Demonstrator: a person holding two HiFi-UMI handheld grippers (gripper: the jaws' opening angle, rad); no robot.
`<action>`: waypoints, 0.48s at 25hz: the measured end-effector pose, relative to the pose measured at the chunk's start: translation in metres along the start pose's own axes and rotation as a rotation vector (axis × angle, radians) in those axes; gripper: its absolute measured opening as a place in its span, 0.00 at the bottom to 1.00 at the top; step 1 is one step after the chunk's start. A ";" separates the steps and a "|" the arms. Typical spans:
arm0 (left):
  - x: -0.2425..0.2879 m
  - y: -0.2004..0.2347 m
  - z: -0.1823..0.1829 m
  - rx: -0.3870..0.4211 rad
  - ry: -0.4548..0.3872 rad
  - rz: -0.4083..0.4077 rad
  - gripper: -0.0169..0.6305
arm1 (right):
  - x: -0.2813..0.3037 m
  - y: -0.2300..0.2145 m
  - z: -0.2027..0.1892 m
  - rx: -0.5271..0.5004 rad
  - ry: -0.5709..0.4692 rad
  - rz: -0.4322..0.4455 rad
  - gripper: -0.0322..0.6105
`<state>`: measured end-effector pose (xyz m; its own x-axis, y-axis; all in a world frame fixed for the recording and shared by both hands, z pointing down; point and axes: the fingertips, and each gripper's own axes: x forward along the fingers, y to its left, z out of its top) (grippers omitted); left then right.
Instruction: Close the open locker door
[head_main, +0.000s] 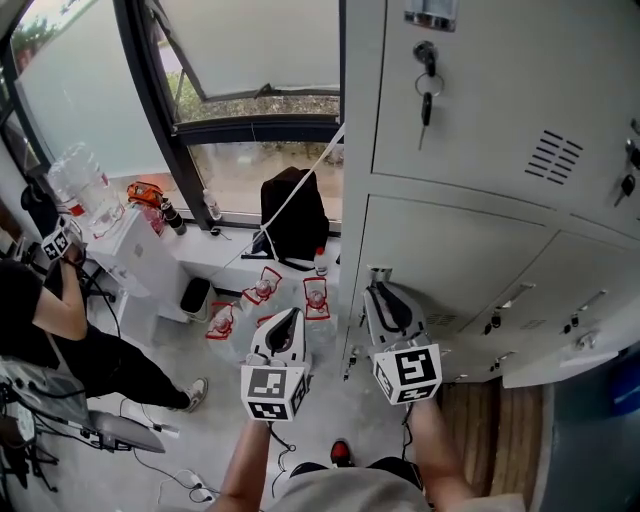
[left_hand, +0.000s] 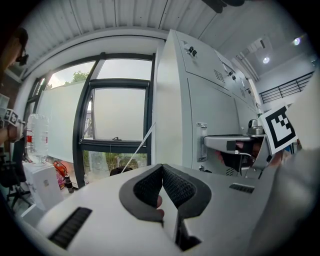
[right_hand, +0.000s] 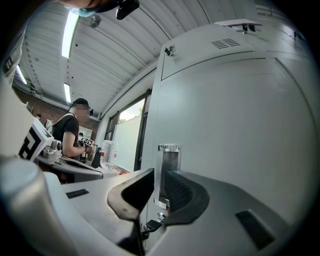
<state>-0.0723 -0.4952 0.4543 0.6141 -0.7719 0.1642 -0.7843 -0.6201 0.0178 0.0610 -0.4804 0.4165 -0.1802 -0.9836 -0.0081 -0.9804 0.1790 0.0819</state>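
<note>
step: closing grip taken, with the right gripper (right_hand: 158, 175) pinched narrow on the metal handle (right_hand: 169, 156) of the locker door (right_hand: 225, 125) (how far ajar is unclear)
left gripper (left_hand: 161, 169): jaws together, empty, left of the door
next: push the door flush, then let go

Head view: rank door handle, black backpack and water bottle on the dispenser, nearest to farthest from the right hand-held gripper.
1. door handle: on the locker door's edge, between the jaws of the right hand-held gripper.
2. black backpack: against the window, to the gripper's left.
3. water bottle: far left, on the white dispenser.
</note>
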 end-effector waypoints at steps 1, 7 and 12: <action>-0.001 -0.002 0.000 0.005 -0.001 -0.003 0.06 | -0.005 -0.003 0.001 -0.001 -0.003 -0.007 0.14; -0.009 -0.032 0.009 0.028 -0.042 -0.050 0.06 | -0.057 -0.033 0.002 -0.020 -0.023 -0.092 0.14; -0.015 -0.063 0.007 0.049 -0.047 -0.111 0.06 | -0.117 -0.062 -0.012 -0.031 0.011 -0.192 0.14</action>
<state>-0.0320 -0.4456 0.4433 0.7010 -0.7034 0.1174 -0.7070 -0.7071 -0.0151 0.1442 -0.3767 0.4243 0.0114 -0.9998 -0.0161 -0.9938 -0.0131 0.1108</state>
